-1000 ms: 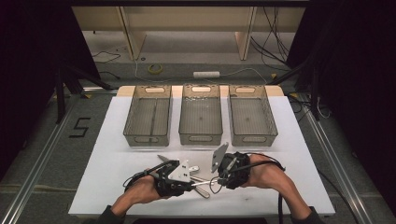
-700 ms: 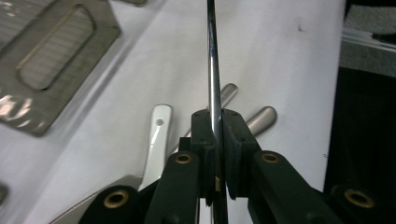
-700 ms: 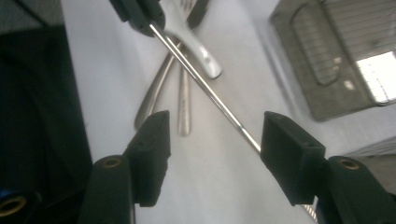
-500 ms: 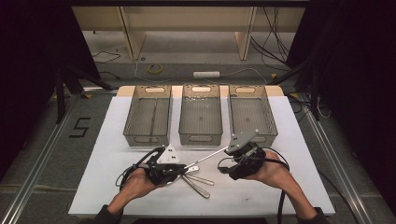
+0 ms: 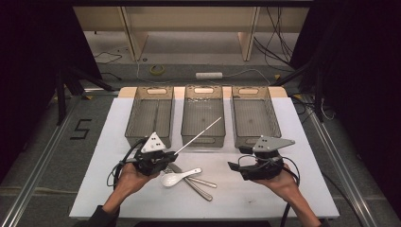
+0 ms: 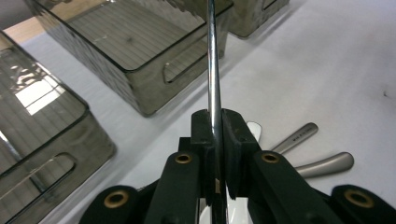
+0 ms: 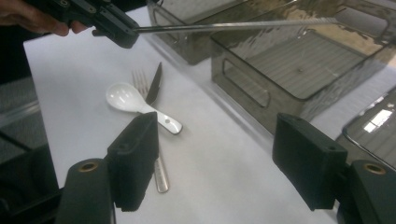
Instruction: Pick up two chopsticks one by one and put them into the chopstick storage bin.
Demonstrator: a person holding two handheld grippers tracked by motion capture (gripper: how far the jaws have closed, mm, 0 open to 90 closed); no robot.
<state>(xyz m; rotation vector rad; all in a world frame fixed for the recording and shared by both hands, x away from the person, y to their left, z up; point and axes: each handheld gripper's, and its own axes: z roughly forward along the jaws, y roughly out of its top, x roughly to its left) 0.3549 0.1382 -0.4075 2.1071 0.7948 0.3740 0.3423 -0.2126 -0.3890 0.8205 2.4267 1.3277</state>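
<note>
White table (image 5: 118, 198) under the high view, three smoky bins along its far side. Left gripper (image 5: 171, 154) clamped on a thin metal rod (image 5: 201, 132), slanting up and away over the middle bin (image 5: 203, 142). Right gripper (image 5: 233, 166) well apart, jaws just been opening, nothing between them.

Left gripper view: rod (image 6: 212, 70) pinched between the pads, running straight ahead.

Right gripper view: wide-open jaws, rod (image 7: 233, 25) far beyond them, white spoon (image 7: 126, 99) and fork (image 7: 140, 80) on the table.
</note>
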